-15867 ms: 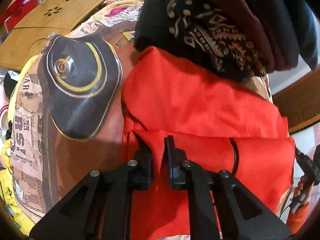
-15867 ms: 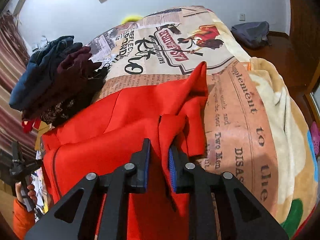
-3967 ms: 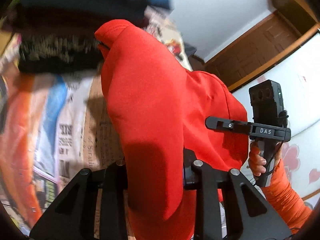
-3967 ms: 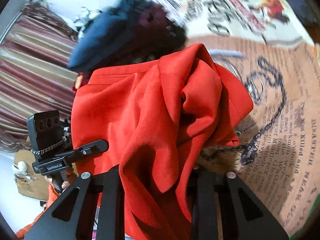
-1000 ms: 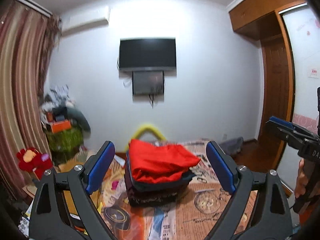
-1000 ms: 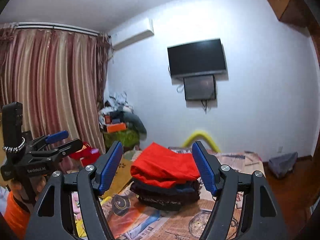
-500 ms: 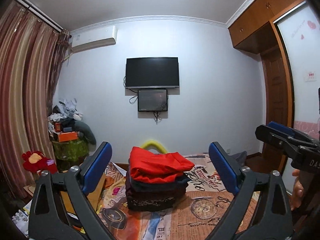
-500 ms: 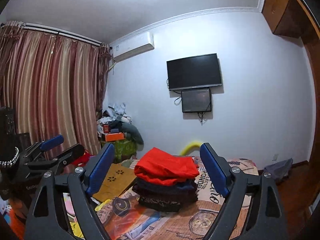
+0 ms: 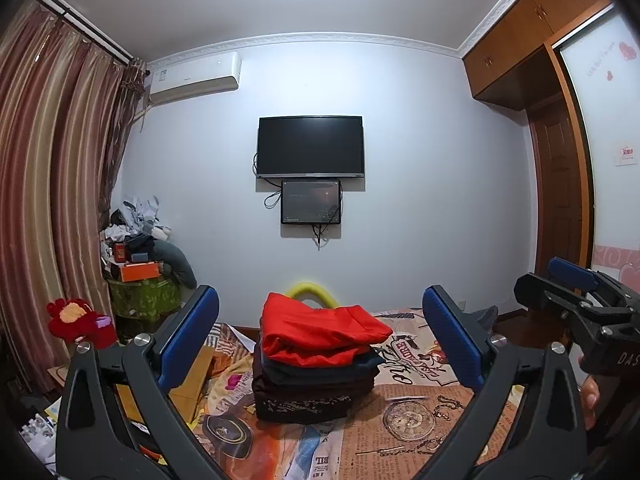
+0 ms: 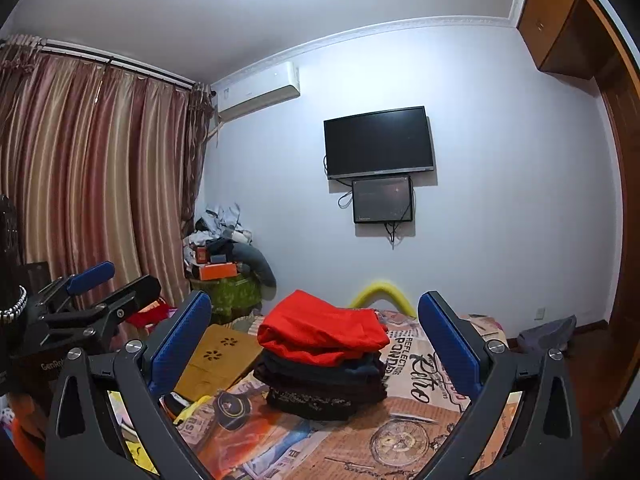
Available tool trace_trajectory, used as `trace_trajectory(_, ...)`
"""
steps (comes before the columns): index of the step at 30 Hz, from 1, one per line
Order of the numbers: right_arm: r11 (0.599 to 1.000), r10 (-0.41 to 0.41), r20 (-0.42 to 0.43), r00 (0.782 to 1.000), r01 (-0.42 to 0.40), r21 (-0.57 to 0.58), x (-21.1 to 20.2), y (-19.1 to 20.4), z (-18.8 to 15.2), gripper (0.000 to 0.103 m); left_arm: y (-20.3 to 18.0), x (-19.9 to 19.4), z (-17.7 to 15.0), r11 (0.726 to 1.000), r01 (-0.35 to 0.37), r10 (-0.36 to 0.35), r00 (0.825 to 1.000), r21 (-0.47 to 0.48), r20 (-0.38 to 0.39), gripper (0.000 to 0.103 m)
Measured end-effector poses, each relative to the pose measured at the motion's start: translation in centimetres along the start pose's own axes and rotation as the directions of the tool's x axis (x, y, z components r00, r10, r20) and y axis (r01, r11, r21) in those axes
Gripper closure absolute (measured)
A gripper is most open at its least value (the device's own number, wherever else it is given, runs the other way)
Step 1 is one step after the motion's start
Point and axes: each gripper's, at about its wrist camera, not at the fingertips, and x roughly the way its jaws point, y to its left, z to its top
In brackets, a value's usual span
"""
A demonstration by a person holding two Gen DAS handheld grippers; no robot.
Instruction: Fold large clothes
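A folded red garment point(image 9: 320, 332) lies on top of a stack of dark folded clothes point(image 9: 312, 388) on the printed bedspread point(image 9: 400, 440). The same red garment point(image 10: 320, 332) and dark stack point(image 10: 324, 384) show in the right wrist view. My left gripper point(image 9: 320, 340) is wide open and empty, held back from the stack. My right gripper point(image 10: 316, 340) is also wide open and empty, well short of the stack. The right gripper point(image 9: 576, 292) shows at the right edge of the left wrist view, and the left gripper point(image 10: 96, 292) at the left edge of the right wrist view.
A tan lap desk point(image 10: 216, 360) lies left of the stack. A cluttered green stand point(image 9: 140, 292) and striped curtains point(image 9: 52, 200) are at the left. A TV point(image 9: 310, 146) hangs on the far wall. A wooden wardrobe point(image 9: 560, 200) is at the right.
The red garment went from folding in both shut grippers to the top of the stack. Both grippers let go, opened wide and drew back; over the last second the view tilted slightly up.
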Motion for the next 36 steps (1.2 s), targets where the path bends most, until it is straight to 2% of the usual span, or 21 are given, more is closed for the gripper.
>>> trace_trajectory(36, 1.0, -0.029, -0.042, 0.999, 0.029, 0.004, -0.4, 0.0, 0.0, 0.0, 0.4, 1.2, -1.0, 0.999, 0.031, -0.032, 0.998, -0.019, -0.052, 0.001)
